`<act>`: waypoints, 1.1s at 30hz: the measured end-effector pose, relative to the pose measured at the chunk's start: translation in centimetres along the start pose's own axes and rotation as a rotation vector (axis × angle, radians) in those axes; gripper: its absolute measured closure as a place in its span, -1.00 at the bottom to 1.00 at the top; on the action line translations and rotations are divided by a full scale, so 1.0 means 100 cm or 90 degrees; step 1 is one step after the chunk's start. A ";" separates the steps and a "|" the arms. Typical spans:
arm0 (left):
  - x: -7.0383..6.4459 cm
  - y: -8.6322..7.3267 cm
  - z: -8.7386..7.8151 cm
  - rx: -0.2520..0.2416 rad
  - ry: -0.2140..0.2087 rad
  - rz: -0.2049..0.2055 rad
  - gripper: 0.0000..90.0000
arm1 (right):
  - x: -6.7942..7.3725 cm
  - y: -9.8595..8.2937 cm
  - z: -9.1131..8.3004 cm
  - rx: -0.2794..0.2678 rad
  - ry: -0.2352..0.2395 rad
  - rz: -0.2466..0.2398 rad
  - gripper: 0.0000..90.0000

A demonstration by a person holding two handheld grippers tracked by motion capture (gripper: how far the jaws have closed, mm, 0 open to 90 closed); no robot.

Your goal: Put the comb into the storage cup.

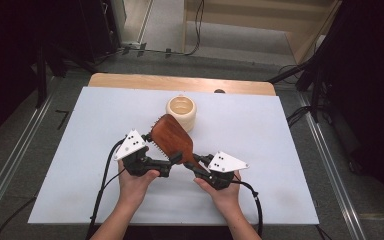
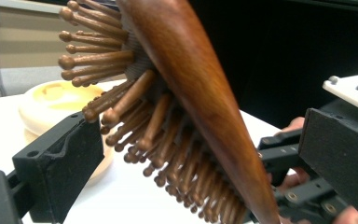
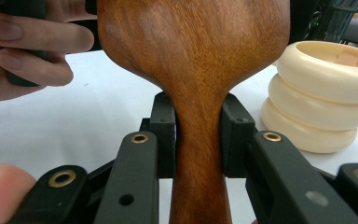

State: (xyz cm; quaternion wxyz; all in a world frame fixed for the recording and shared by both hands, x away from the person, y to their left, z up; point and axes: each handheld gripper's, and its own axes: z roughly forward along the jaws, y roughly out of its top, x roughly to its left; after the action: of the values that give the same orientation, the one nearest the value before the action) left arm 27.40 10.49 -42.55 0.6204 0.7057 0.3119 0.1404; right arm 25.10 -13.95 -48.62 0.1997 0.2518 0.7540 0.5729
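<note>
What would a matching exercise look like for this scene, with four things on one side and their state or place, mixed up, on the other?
Things:
1. hairbrush
2. cream cup
3. right claw
4. left claw

States:
A. open, jaws either side of the brush head
B. stands on the white table, past the brush
C. shut on the wooden handle
D. held up off the table, bristles facing the left claw

Pairs: 1-D, 2-B, 3-C, 4-A
</note>
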 end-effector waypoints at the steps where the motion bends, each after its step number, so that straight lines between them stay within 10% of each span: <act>1: 0.000 0.000 0.000 0.001 0.006 -0.003 -0.99 | 0.001 0.000 0.000 -0.001 0.003 0.001 0.54; 10: -0.004 0.003 0.003 -0.010 0.037 -0.032 -0.67 | 0.008 0.003 0.002 -0.007 0.006 -0.013 0.54; 33: 0.006 0.004 -0.002 0.016 -0.053 -0.099 0.07 | 0.013 0.001 0.008 -0.007 -0.008 -0.016 0.54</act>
State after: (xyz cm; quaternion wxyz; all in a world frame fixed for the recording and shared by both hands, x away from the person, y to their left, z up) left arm 27.91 10.99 -42.23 0.6329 0.6924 0.3414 0.0584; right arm 24.60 -12.53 -48.77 0.2128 0.2446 0.7529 0.5728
